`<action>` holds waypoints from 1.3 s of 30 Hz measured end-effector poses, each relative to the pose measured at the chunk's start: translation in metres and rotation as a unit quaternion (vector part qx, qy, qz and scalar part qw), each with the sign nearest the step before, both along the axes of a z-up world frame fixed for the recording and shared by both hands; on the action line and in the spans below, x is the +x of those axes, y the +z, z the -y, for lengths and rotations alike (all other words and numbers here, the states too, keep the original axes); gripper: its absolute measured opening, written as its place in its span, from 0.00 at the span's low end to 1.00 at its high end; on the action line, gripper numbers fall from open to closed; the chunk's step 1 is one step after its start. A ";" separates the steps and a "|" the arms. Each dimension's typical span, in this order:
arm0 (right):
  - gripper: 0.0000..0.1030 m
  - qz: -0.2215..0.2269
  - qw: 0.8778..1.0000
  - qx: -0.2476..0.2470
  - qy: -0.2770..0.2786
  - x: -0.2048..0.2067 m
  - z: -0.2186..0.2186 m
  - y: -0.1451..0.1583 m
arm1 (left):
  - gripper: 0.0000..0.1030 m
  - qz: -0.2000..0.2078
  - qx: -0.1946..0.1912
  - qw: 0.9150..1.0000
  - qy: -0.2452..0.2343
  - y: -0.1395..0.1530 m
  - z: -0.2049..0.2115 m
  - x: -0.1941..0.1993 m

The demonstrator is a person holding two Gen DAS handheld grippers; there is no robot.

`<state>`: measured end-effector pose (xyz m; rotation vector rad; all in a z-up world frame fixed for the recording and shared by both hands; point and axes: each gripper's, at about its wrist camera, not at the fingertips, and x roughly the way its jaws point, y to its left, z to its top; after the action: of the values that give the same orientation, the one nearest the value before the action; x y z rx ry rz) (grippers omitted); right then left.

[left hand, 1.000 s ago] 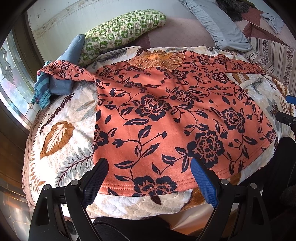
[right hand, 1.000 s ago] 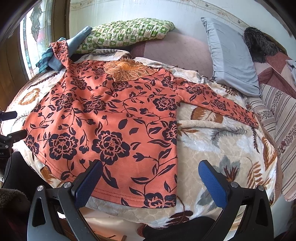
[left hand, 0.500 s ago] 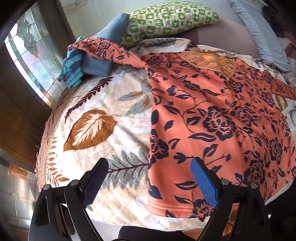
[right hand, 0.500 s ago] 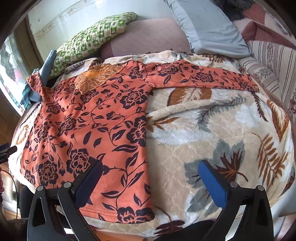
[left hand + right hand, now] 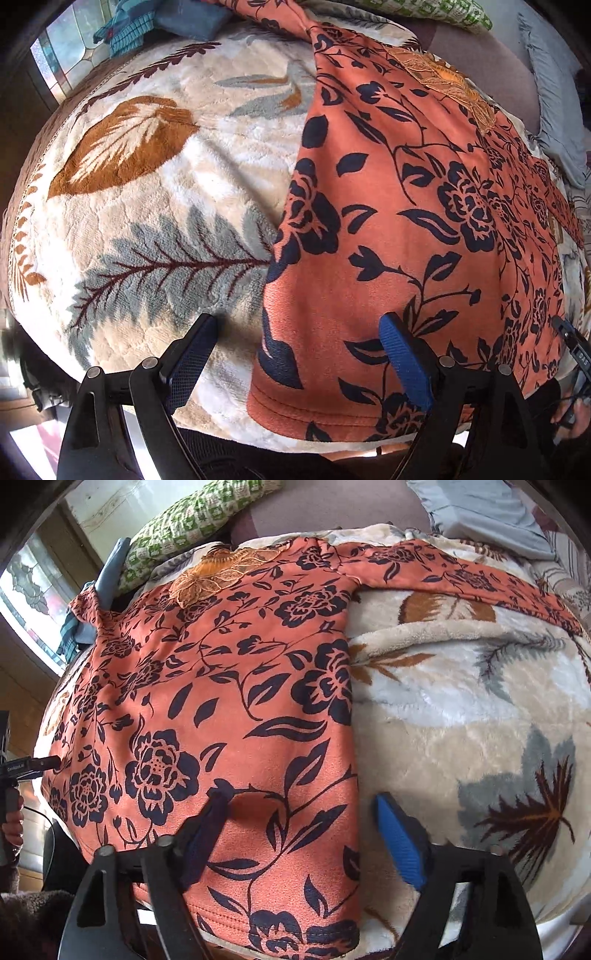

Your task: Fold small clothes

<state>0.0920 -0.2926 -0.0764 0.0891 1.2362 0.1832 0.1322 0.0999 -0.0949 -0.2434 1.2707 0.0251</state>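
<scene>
**Folding Not Yet Begun**

While the top [image 5: 229, 701] lies flat and unfolded on the blanket [image 5: 461, 701], sleeves toward twelve o'clock, both grippers straddle its hem corners: left gripper [image 5: 295, 354] closing but wide, right gripper [image 5: 299, 830] closing, neither yet pinching.

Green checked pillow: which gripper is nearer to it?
Left. The left gripper straddles the floral top's hem corner on the green checked pillow's side; the right gripper straddles the opposite corner.
</scene>
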 end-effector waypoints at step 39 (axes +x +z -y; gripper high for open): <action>0.49 0.086 0.872 0.161 -0.455 0.136 0.430 -0.012 | 0.66 -0.019 -0.023 0.989 -0.148 0.036 0.345 0.243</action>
<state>0.2283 -0.7230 -0.0879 0.9099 0.8647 -0.4249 0.3753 -0.2451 -0.0586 -0.0926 1.3358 -0.2549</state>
